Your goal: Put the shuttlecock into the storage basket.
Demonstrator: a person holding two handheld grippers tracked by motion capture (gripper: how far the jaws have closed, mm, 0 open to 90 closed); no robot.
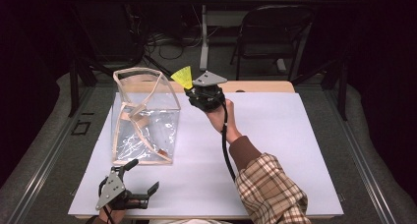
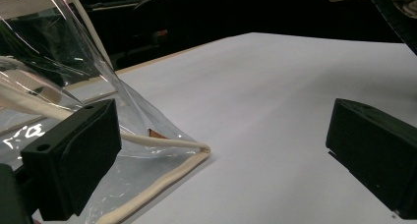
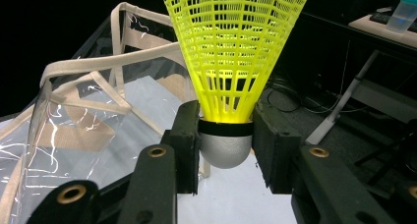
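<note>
Yellow shuttlecock [image 3: 231, 62] is sitting clamped by its silver-grey cork base between the two jaws of the right gripper [image 3: 226, 140], mesh skirt flaring away from the jaws. In the high view the shuttlecock [image 1: 182, 77] is being held up above the far edge of the desk [image 1: 275, 135], just beside the upper right rim of the clear bag [image 1: 145, 116] and apart from it. The bag, transparent plastic with cream fabric trim and straps, is standing open on the left part of the white desk surface. The left gripper [image 1: 142, 177] is resting low at the near left corner of the desk, jaws standing wide with nothing between them, pointing toward the near bottom corner of the bag [image 2: 162, 145].
</note>
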